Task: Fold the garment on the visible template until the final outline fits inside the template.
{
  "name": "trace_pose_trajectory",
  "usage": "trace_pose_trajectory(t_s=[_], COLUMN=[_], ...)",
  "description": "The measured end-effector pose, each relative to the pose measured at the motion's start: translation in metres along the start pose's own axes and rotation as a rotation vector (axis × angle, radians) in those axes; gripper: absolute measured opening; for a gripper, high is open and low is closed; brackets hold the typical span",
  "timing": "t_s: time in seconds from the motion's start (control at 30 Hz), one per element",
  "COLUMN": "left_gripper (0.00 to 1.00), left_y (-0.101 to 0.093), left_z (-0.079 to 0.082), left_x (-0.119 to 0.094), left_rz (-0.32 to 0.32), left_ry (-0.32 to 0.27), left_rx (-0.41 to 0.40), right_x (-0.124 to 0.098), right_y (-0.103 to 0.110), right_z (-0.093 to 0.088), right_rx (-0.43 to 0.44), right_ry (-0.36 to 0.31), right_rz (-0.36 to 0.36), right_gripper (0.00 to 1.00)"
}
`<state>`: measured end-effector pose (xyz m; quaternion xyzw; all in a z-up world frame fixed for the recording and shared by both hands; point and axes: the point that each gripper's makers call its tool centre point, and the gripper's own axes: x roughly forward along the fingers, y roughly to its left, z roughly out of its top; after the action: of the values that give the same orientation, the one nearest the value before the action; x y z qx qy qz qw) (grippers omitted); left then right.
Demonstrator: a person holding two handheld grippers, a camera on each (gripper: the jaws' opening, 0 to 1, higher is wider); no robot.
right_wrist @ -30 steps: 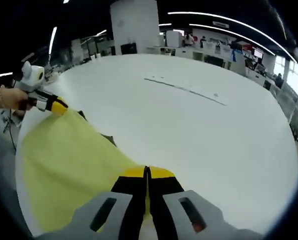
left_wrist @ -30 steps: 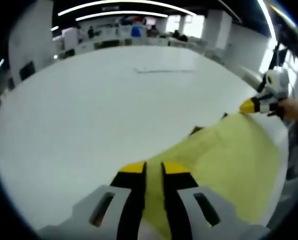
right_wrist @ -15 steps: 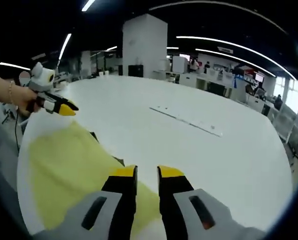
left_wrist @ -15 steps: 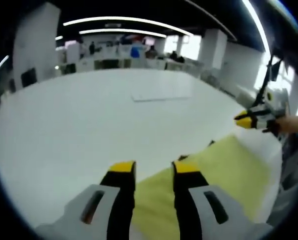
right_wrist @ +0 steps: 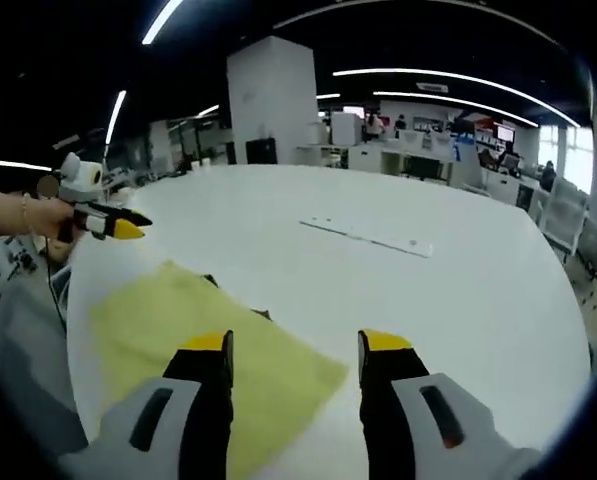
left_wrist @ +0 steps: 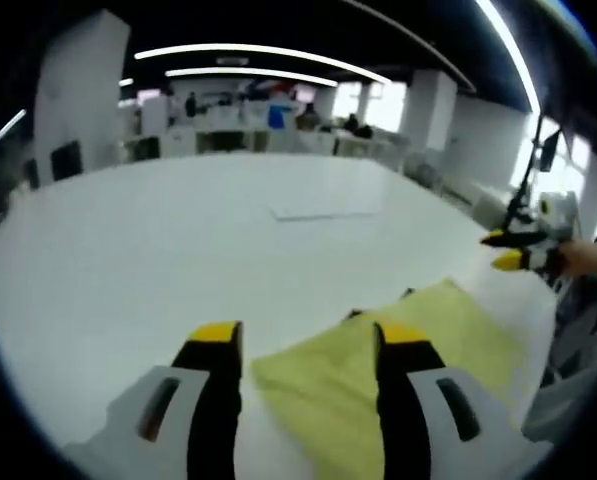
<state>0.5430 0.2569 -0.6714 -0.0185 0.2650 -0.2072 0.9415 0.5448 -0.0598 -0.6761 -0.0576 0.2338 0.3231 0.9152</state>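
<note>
A yellow garment [left_wrist: 418,350] lies flat on the white table [left_wrist: 158,250], near its edge. In the left gripper view my left gripper [left_wrist: 308,338] hovers open above the cloth's near corner, nothing between its fingers. The right gripper [left_wrist: 508,250] shows at the far right, held by a hand, jaws apart. In the right gripper view the garment [right_wrist: 208,345] spreads below my open right gripper [right_wrist: 296,345], and the left gripper [right_wrist: 113,222] hangs past the cloth's far corner. A thin pale template strip [right_wrist: 368,235] lies farther out on the table.
Small dark bits [right_wrist: 260,314] peek out along the garment's far edge. The white table [right_wrist: 458,300] stretches wide beyond the cloth. A white pillar [right_wrist: 268,105], desks and people stand in the background. The table's edge runs just behind the garment [left_wrist: 538,330].
Both grippers were shut on the garment's corners a second ago. They have opened and let go, and the cloth now rests flat on the table. Both cameras have risen a little.
</note>
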Motion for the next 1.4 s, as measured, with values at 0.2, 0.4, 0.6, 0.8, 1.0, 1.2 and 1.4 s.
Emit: trace_pose_trajectory(t_s=[0.2,0.4,0.6,0.8,1.0,1.2,1.4], left_gripper=[0.57,0.64,0.71,0.77,0.89,0.99,0.99], left_y=[0.0,-0.002,-0.006,-0.012,-0.018,-0.028,-0.032], left_z=[0.004,0.005,0.0,-0.007,-0.013,-0.02,-0.022], left_x=[-0.029,-0.055,-0.079,-0.107,-0.133,-0.158,-0.177], left_rz=[0.013,0.007,-0.002,-0.01,-0.018,-0.032,-0.041], left_ry=[-0.017,-0.027,-0.024,-0.017,-0.007,0.015,0.005], left_rx=[0.004,0.01,0.01,0.019,0.024,0.075,0.047], right_x=[-0.025,-0.051,-0.075,-0.105,-0.132,-0.153,-0.168], right_y=[0.008,0.014,0.02,0.025,0.03,0.039,0.047], right_z=[0.005,0.005,0.004,-0.004,-0.009,-0.01,-0.019], right_rx=[0.022,0.03,0.037,0.056,0.076,0.099,0.087], right_ry=[-0.027,-0.028,-0.036,-0.027,-0.013,-0.036,-0.01], right_rz=[-0.003,-0.016,-0.026,-0.028,-0.03,-0.017,0.0], right_gripper=[0.61,0.65,0.72,0.8,0.88,0.95,1.0])
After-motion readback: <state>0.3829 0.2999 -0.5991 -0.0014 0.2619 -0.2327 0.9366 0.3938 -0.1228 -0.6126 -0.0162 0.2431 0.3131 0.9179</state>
